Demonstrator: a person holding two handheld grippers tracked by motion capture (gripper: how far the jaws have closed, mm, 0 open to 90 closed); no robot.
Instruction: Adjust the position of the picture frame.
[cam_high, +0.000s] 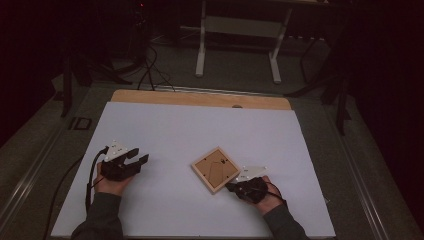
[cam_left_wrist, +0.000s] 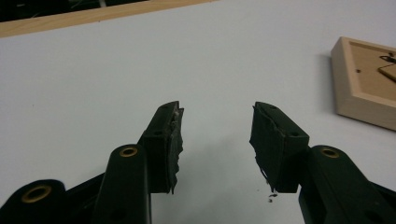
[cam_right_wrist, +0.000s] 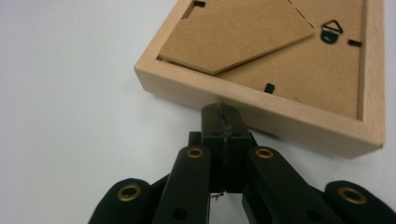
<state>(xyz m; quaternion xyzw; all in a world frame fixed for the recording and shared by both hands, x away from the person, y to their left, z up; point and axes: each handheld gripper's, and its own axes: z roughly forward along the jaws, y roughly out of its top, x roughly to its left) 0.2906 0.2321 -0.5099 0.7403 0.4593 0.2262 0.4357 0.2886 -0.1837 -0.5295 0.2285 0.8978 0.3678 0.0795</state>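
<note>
1. The wooden picture frame (cam_high: 216, 169) lies face down on the white table cover (cam_high: 190, 130), turned like a diamond, a little right of centre in the lower half of the high view. Its brown backing board (cam_right_wrist: 289, 56), folded easel stand (cam_right_wrist: 238, 35) and small metal hanger (cam_right_wrist: 331, 31) face up.

2. The right gripper (cam_high: 234, 187) sits at the frame's lower right edge in the high view. In the right gripper view its jaws are pressed together with nothing between them, and their joined tip meets the frame's near side rail at the middle of the picture, or stands just short of it; I cannot tell which.

3. I judge the step in hand to be a nudge: the closed tip works as a pusher to slide or turn the frame across the cover, not to pick it up.

4. The left gripper (cam_high: 134, 159) rests at the lower left of the high view, well apart from the frame. Its jaws stand apart and hold nothing; bare cover shows between the worn pads (cam_left_wrist: 173, 140).

5. The next move calls for a low, steady push along the cover, with the tip kept against the rail so it neither rides over the edge nor slips off a corner. If a lift is meant instead, the right jaws must first part and straddle the rail.
</note>
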